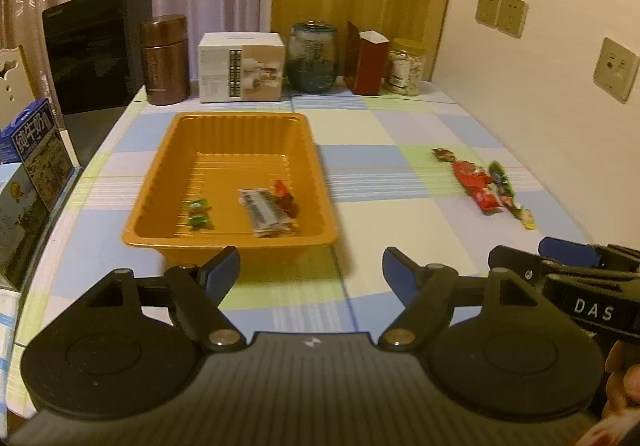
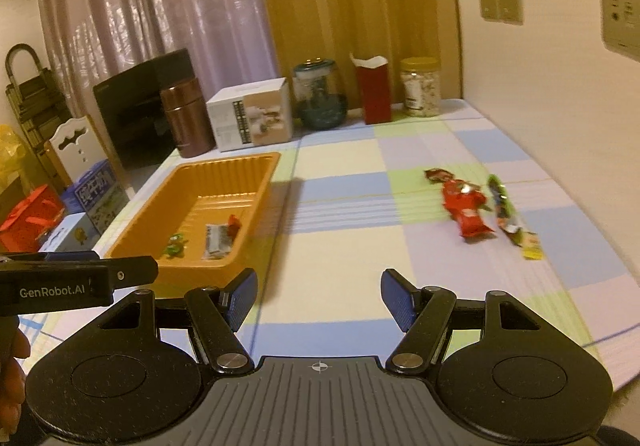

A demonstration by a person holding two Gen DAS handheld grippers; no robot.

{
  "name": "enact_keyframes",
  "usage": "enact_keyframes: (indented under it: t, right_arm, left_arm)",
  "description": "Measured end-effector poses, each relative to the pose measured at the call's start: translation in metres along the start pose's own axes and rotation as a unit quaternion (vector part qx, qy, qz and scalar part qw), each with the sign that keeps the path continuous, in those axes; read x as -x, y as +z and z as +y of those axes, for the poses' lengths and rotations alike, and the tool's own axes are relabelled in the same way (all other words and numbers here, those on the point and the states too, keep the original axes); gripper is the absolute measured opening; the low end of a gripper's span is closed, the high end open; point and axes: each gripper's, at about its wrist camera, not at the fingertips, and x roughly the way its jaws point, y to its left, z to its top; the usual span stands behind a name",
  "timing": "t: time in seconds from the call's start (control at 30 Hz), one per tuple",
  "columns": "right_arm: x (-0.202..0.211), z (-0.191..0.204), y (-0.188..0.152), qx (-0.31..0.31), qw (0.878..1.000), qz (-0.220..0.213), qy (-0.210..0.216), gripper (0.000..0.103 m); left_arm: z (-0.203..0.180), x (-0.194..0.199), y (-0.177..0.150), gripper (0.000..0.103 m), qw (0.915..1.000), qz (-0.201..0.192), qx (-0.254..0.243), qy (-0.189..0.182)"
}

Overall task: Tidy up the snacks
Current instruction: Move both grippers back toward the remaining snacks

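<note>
We hold the left gripper [image 1: 311, 266] and the right gripper [image 2: 319, 294] with fingers apart and empty. Some snacks already lie in the orange tray [image 1: 224, 242]; the red snack packet [image 2: 466, 211] waits on the tablecloth [image 2: 344, 258], well apart.

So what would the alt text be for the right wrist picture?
An open, empty right gripper hovers over a checked tablecloth, with a few snack packets lying loose ahead to the right. To the left, an orange tray already holds several wrapped snacks; jars and boxes line the table's far edge.
</note>
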Motion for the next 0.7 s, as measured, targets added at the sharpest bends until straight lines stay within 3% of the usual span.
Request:
enact_keyframes:
  t: [0.7]
  right_arm:
    - [0.047,-0.078,-0.004,-0.063,0.995,-0.025,-0.072,0.068]
  left_arm:
    - [-0.069,-0.011,-0.002,0.083,0.9986,0.007,-0.029,-0.044]
